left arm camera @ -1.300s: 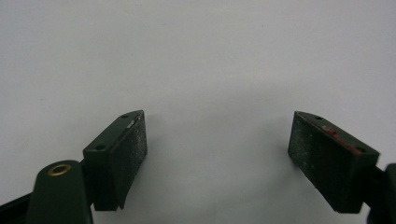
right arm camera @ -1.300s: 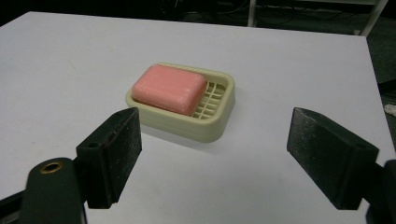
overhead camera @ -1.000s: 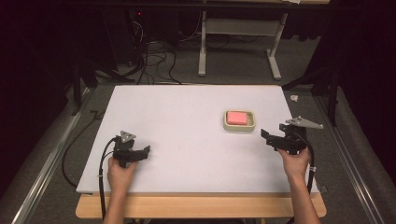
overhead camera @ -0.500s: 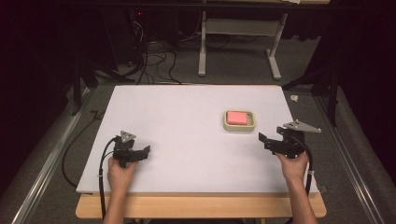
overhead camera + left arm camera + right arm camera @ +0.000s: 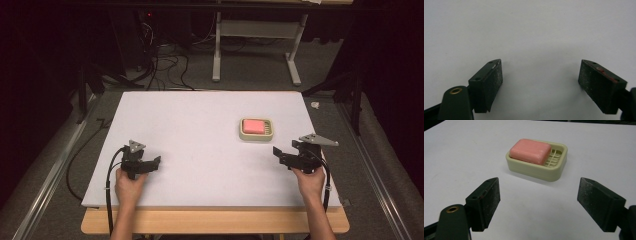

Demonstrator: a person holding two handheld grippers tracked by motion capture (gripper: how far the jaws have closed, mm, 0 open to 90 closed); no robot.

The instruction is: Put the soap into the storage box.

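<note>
Near the soap dish [image 5: 537,163], right gripper [image 5: 537,202], jaws wide apart, empty.

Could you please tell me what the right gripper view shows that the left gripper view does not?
The right gripper view has the pink soap bar lying toward one end of the cream soap dish, so part of the dish's slatted floor is bare; the dish stands ahead of the open right gripper, apart from it. The left gripper view has bare table surface ahead of the open left gripper. Both share the white table and two black jaws set wide apart, holding nothing.
</note>
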